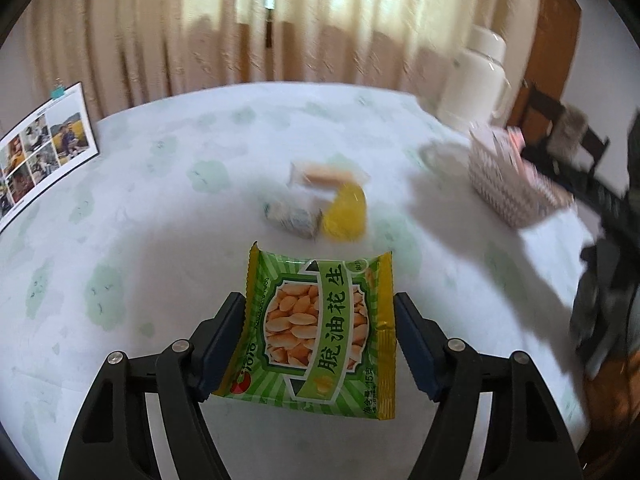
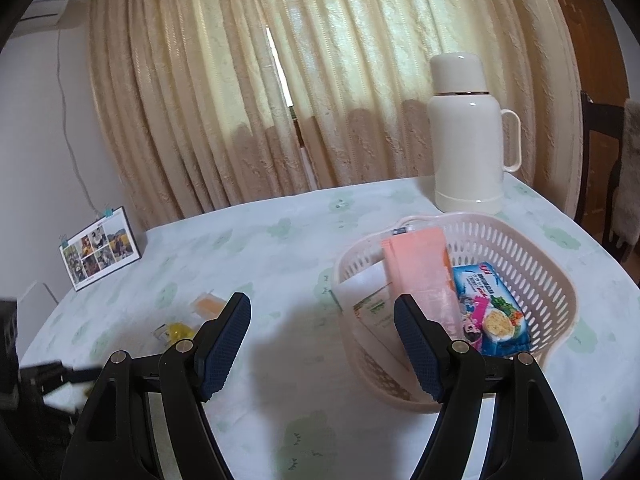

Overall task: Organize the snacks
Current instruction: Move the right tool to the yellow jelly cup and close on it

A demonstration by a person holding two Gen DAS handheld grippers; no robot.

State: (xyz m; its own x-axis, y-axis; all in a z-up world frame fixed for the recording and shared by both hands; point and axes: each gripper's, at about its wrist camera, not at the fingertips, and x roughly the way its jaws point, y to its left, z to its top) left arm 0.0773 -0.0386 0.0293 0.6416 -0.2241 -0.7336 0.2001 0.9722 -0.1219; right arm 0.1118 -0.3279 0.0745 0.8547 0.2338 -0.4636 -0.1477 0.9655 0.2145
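My left gripper point(image 1: 320, 320) is shut on a green peanut packet point(image 1: 320, 332) and holds it above the table. Beyond it lie a yellow snack point(image 1: 346, 212), a small pale box point(image 1: 294, 218) and an orange wafer pack point(image 1: 328, 176). The pink slotted basket point(image 1: 512, 184) stands at the right. In the right wrist view my right gripper point(image 2: 322, 316) is open and empty, just left of the basket point(image 2: 532, 256), which holds a pink packet point(image 2: 420, 276), a blue noodle packet point(image 2: 492, 312) and a white packet point(image 2: 368, 300). The yellow snack point(image 2: 176, 330) and wafer pack point(image 2: 208, 304) lie at the left.
A cream thermos point(image 2: 468, 136) stands behind the basket near the table's far edge. A photo calendar point(image 2: 100, 248) stands at the far left. Curtains hang behind the table. A dark chair point(image 2: 604, 168) is at the right. The tablecloth point(image 2: 260, 248) is white with green prints.
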